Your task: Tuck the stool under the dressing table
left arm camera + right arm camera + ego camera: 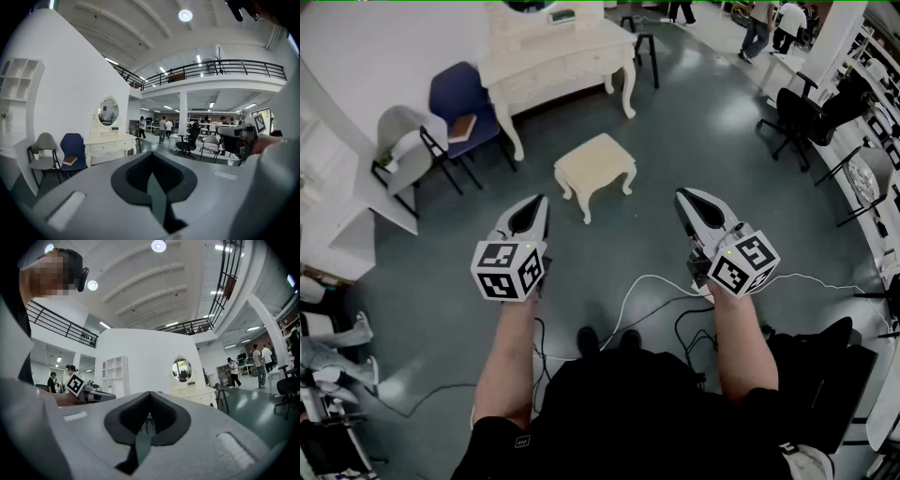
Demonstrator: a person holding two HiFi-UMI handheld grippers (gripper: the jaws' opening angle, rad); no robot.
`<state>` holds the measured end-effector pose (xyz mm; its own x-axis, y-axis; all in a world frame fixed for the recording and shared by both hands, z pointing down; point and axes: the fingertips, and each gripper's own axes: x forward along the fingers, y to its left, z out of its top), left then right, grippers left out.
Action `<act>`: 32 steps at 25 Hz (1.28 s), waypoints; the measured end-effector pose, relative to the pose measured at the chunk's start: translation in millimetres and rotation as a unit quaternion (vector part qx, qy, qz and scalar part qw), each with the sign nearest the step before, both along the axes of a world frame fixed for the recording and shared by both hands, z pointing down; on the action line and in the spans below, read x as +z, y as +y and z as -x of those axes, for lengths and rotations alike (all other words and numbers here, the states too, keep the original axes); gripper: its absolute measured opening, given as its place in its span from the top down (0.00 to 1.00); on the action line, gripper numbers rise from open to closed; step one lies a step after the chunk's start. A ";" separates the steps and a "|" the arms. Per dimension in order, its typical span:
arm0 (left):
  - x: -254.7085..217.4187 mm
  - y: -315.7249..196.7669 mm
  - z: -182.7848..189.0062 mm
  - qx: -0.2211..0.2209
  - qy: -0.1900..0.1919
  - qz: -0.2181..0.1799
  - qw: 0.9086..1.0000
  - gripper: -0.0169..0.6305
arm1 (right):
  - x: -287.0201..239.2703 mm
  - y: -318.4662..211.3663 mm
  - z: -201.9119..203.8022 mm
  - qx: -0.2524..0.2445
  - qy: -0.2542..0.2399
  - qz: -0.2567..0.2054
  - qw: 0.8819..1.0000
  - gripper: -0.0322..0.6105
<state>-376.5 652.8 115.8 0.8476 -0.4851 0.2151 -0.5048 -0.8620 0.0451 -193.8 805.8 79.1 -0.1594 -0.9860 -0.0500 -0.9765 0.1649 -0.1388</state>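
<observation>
Over a glossy dark grey-green floor (703, 122), two bare forearms reach forward side by side from the person's black-clad body, each ending in a grey plastic tool topped by a white cube with black square markers. The left gripper (538, 202) tips slightly downward and angles a little to the right. The right gripper (682, 197) is held level and angles slightly to the left. Each gripper's own view shows its jaws pressed together, black textured pads meeting in a point with nothing between them: left gripper (152, 157), right gripper (149, 395). Ahead of both tools and roughly between their tips, well apart from either, stands the small cream-white stool (594, 169) with a flat, square, lightly cushioned top and four short curved legs. It sits out on open floor, clear of the cream-white carved dressing table (558, 58), which stands farther off against a white wall on slender turned legs, with a row of drawers along its front. The left gripper view shows the same dressing table (108, 145) carrying an oval mirror (108, 112) in an ornate frame. Left of the table are a blue padded chair (464, 98) on thin black legs, with a brown book (461, 128) on its seat, and a pale grey chair (403, 141) beside it. White and black cables (637, 300) loop across the floor near the person's feet.
</observation>
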 end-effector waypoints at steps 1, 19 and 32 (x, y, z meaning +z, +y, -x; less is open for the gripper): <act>-0.3 0.9 -1.6 0.000 0.000 0.000 1.000 0.95 | 0.7 1.8 -1.8 0.000 0.000 -0.001 1.000 0.95; 8.3 11.0 -50.2 0.009 -0.010 -0.008 1.000 0.95 | 26.2 30.1 -52.9 -0.020 -0.017 0.014 1.000 0.94; 51.3 -80.9 -146.2 0.038 0.002 0.035 0.999 0.95 | 63.5 -54.1 -130.1 -0.001 -0.053 0.052 0.997 0.94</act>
